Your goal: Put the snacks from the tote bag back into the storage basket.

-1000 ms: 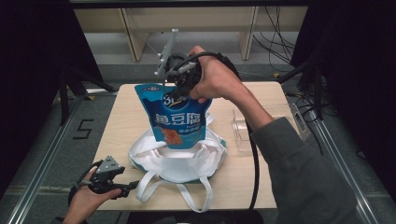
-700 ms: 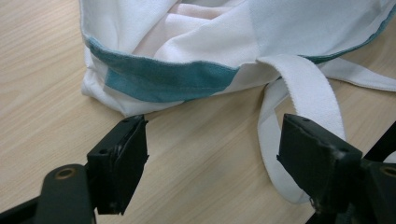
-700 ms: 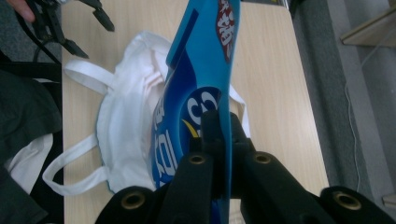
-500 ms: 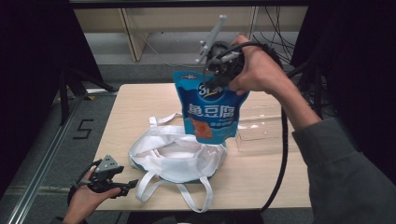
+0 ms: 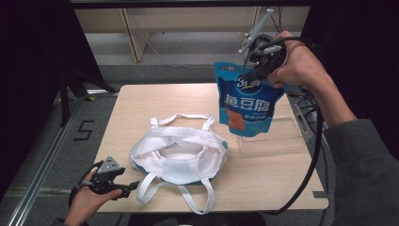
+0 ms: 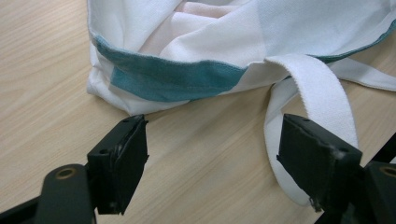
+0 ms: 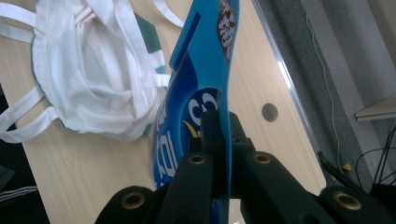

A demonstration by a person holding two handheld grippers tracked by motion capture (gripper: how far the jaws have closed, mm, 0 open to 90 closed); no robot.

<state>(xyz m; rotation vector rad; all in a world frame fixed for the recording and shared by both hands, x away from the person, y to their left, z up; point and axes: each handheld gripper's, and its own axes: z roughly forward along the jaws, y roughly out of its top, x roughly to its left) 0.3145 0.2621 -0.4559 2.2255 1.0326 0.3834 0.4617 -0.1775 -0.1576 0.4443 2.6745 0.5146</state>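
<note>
While the right tongs (image 5: 251,70) pinch the top edge of the blue snack pouch (image 5: 247,106) and hold it in the air at about two o'clock over the bench (image 5: 155,101), the pouch hangs upright above a clear tray (image 5: 287,136). At about seven o'clock, the left tongs (image 5: 127,186) rest wide open and hold nothing, just beside a strap of the white tote bag (image 5: 181,153), which lies open near the bench's middle.

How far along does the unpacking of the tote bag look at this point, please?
Done: the blue snack pouch is out of the white tote bag. In hand: the right gripper pinches the pouch's top edge, hanging above the clear tray. Left: setting it down; the left gripper waits open near a bag strap.
</note>
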